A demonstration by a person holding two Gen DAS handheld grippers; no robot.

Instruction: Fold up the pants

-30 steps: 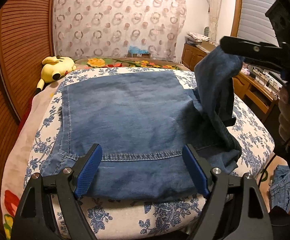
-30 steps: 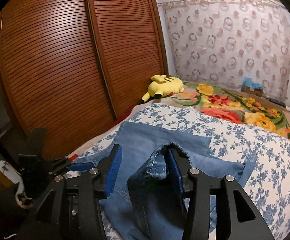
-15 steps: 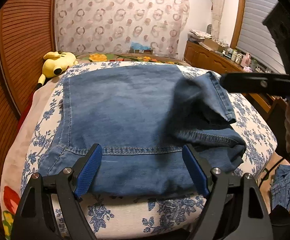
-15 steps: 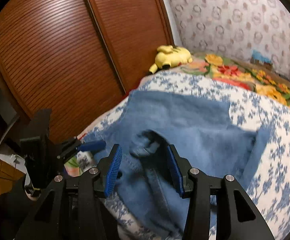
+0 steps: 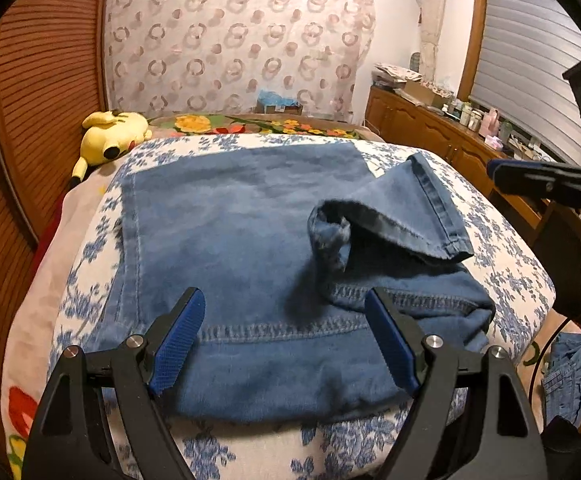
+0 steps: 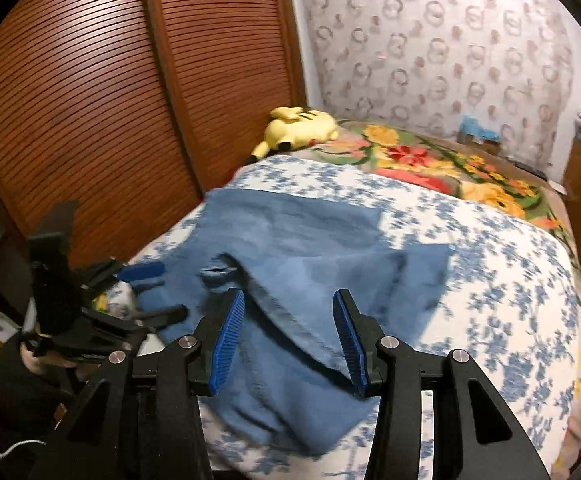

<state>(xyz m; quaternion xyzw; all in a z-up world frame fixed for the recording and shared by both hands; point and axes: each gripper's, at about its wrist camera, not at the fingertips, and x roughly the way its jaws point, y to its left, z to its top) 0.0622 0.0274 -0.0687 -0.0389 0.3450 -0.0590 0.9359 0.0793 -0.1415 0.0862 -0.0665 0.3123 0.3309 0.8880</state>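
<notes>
A: Both tools are open and hold nothing: the left tool [image 5: 286, 344] hovers over the pants [image 5: 242, 240] near the bed's [image 5: 502, 264] front edge; the right tool [image 6: 290, 340] is at its right edge.

B: Then grip the bunched leg [image 5: 390, 220] and lay it flat.

Right wrist view is motion-blurred: jeans [image 6: 290, 264] seams and the blue-flower bedspread [image 6: 502, 304] print are smeared, so fold edges there can't be read. The near end of the jeans runs behind the right gripper [image 6: 290, 334] fingers; whether cloth touches the pads can't be told. In the left wrist view the near hem of the jeans [image 5: 230, 240] is partly covered by the left gripper [image 5: 288, 344] fingers. The right gripper [image 5: 546, 184] is cut off at the right edge, only one finger showing. Second denim piece [image 5: 568, 376] on the floor is cropped, unidentifiable. Bottles [image 5: 474, 114] on the sideboard are too small to identify.
</notes>
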